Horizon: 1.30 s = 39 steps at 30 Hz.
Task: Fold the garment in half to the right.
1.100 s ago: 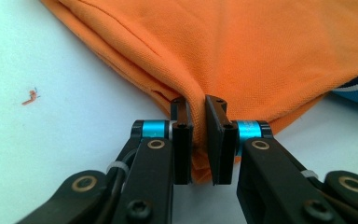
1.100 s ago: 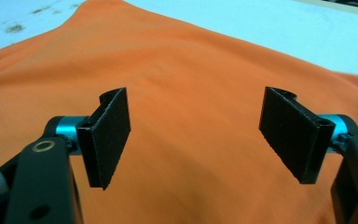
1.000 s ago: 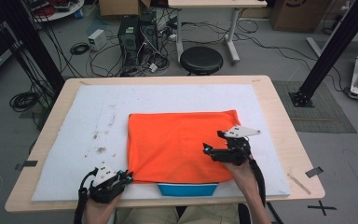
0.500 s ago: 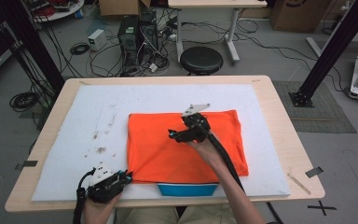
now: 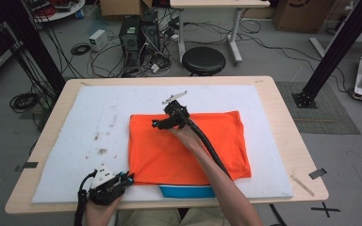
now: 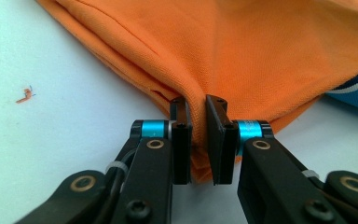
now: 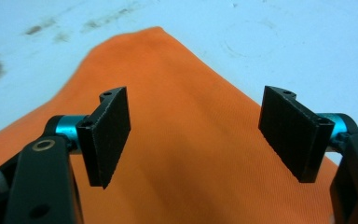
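A: Where is the orange cloth [image 5: 188,143]?
B: Folded flat at the middle of the frame, on the white mat [image 5: 99,122] covering the surface, with a blue edge [image 5: 187,191] poking out below it.
A: And the left gripper [image 5: 128,179]?
B: Lower left; its fingers [image 6: 181,135] pinch the cloth's near left corner.
A: The right gripper [image 5: 154,124]?
B: Above the cloth's upper left, fingers [image 7: 109,133] spread wide, gripping nothing.
A: Any writing?
B: None I can read.
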### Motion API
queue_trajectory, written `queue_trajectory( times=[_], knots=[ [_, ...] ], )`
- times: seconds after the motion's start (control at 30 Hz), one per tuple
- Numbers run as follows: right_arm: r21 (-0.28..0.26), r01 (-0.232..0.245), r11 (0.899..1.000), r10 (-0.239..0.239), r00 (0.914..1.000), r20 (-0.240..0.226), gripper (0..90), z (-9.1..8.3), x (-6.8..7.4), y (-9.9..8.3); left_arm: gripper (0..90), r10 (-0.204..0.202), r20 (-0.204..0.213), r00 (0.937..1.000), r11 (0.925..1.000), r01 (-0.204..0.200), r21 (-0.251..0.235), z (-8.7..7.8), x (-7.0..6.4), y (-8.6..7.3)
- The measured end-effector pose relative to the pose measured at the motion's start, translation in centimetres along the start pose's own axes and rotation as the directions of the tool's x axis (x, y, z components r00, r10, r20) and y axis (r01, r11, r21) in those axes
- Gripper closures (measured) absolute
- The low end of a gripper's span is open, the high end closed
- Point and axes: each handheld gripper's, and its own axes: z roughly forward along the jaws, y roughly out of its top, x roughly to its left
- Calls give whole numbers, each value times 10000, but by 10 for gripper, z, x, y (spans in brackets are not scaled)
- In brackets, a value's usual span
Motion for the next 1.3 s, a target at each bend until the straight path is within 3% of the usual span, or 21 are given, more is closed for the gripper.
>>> queue_trajectory(
  times=[0.17,0.33,0.7,1.03,1.3],
  knots=[
    [357,58,9993,-54,9999,-125,259,22,-1,5,808,62,-34,10000,10000,-62,21,0,-1,0],
    [513,567,9971,-552,9980,-299,262,43,11,16,808,-53,70,10000,10000,53,-21,0,1,0],
    [687,757,9948,-710,9951,-687,301,81,26,37,809,71,113,9999,10000,-71,26,-2,-1,0],
    [857,1108,9901,-1061,9927,-572,366,97,33,45,810,42,260,9997,10000,-43,25,-3,0,-2],
    [771,1261,9890,-1207,9901,-711,379,98,34,45,809,43,259,9997,10000,-42,-42,-3,0,-2]
  ],
)
